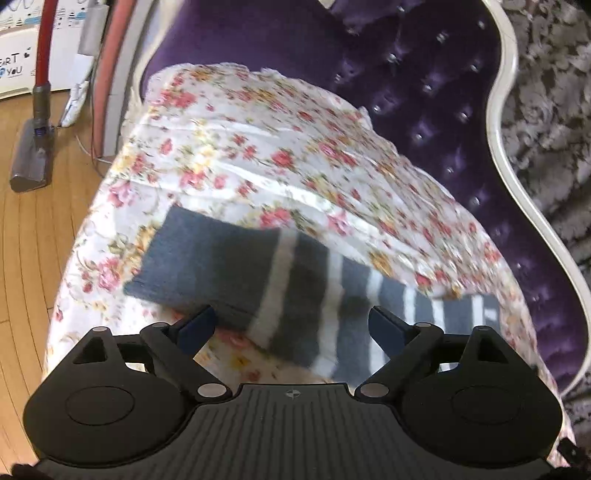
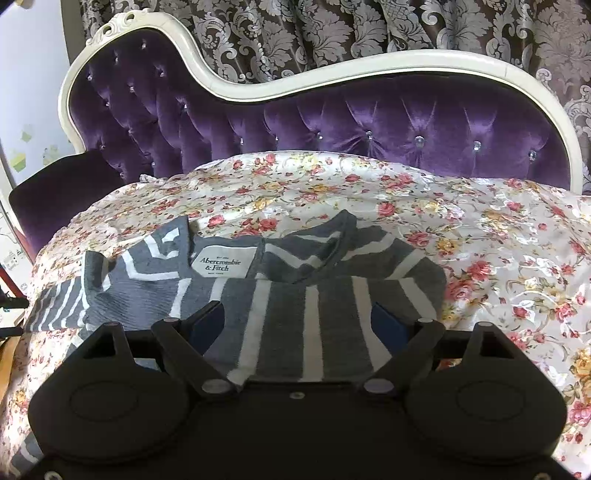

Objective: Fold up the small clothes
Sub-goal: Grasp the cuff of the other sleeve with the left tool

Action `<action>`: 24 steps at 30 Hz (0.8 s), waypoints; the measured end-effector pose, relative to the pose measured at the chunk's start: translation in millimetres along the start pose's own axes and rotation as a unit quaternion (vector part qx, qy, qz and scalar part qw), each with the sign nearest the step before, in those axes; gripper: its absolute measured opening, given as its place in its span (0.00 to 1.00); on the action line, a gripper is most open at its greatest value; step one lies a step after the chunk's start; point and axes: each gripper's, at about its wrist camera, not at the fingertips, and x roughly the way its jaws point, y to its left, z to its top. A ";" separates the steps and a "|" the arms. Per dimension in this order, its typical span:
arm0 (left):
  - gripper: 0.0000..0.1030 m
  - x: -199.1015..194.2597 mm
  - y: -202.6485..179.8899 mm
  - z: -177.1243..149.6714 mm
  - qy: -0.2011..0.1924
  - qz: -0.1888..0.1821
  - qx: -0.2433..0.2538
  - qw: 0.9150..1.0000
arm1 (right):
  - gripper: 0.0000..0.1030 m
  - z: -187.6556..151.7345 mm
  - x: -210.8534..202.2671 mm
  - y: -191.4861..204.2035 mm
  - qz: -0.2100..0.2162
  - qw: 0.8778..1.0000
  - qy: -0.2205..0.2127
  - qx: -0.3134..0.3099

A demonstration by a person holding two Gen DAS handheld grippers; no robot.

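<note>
Both claws, left [image 1: 291,325] and right [image 2: 299,321], are gaping wide, gripping nothing. The top [image 2: 258,288] is lying bunched on the sheet [image 2: 498,258], collar at 12 o'clock from right. Best pinching one layer at the hem, both sides matching.

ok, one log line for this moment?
left gripper: open, over striped garment | right gripper: open, over same garment, near label | garment on floral sheet

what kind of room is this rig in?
Looks like a home, probably a bedroom or sitting room. A purple tufted chaise with a white carved frame, covered by a floral sheet, stands before damask curtains. A stick vacuum rests on the wooden floor.
</note>
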 end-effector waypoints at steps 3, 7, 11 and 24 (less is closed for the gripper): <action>0.88 4.0 5.9 3.3 -0.006 0.000 -0.009 1.000 | 0.85 0.2 0.7 2.0 0.003 1.000 0.000 -0.003; 0.88 10.0 15.9 8.4 -0.014 0.008 -0.028 0.999 | 0.85 -0.8 2.9 3.6 0.003 1.000 0.003 -0.006; 0.87 11.5 24.5 10.0 -0.019 0.019 -0.040 0.999 | 0.85 -2.0 3.6 3.5 0.003 1.000 0.004 -0.008; 0.86 27.9 52.6 10.9 0.000 -0.015 -0.137 0.990 | 0.85 -7.8 10.0 9.7 -0.001 1.000 0.015 -0.019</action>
